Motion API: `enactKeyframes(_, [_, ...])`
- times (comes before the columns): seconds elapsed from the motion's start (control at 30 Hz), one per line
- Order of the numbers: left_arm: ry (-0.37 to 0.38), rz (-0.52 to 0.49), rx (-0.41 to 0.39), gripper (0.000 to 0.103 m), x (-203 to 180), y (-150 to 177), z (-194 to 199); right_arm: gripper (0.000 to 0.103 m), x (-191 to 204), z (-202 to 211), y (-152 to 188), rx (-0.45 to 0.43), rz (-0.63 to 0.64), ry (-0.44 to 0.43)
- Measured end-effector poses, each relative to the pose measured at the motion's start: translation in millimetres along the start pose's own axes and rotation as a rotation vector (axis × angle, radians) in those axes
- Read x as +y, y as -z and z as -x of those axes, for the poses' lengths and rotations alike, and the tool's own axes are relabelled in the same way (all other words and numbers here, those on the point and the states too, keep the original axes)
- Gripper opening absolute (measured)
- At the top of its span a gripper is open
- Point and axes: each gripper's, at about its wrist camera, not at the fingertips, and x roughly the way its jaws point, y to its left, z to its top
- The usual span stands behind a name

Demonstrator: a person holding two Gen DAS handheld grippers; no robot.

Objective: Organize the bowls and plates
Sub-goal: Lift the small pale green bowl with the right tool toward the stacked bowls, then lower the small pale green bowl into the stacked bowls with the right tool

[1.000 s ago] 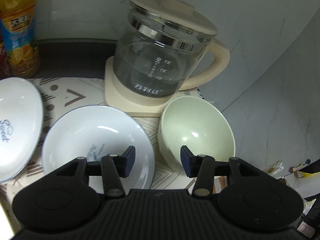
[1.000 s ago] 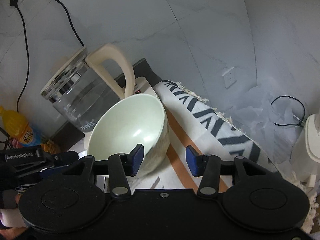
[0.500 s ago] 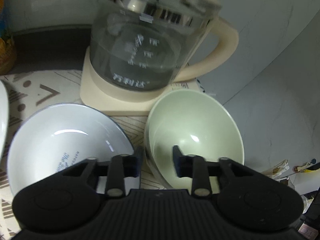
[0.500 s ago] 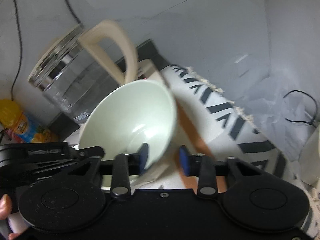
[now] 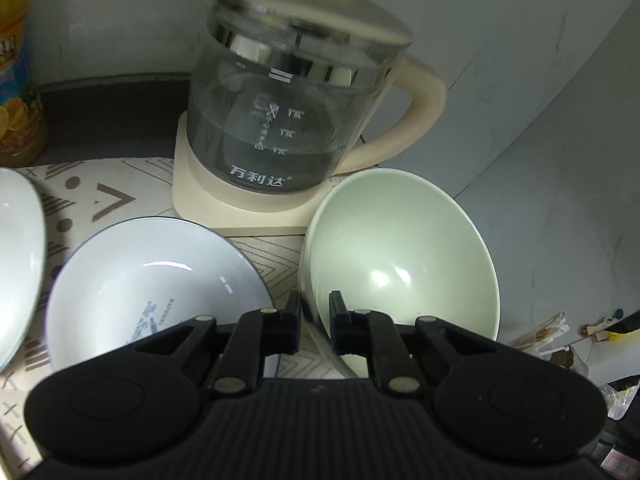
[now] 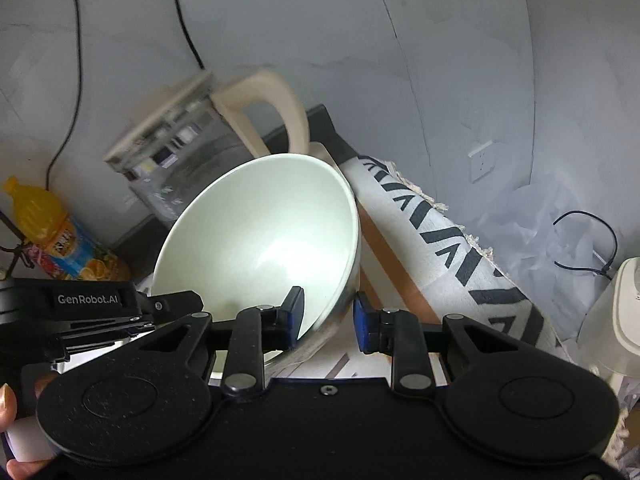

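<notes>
Both tongs are matte black plastic. The left tongs (image 5: 314, 320) have a ribbed body, two round discs and silver pivot pins on angled link arms. The right tongs (image 6: 327, 318) have a smooth body with one small screw and blue pads (image 6: 362, 322). "GenRobot.AI" is printed in white on the left tongs' side. Bare fingers (image 6: 8, 402) show.

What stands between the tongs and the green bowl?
Nothing visible. The left tongs are shut on the green bowl at its near rim; the right tongs straddle its opposite rim, still slightly open.
</notes>
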Motion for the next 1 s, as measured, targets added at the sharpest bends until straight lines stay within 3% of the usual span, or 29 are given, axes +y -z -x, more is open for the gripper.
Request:
enactKeyframes(0.5, [0.038, -0.03, -0.015, 0.012, -1, 34, 81, 0.026, 32, 77, 36, -0.059, -0.02, 0.026])
enactKeyframes(1.0, [0.054, -0.033, -0.019, 0.012, 20, 79, 139, 0.026, 57, 121, 83, -0.064, 0.001, 0.026])
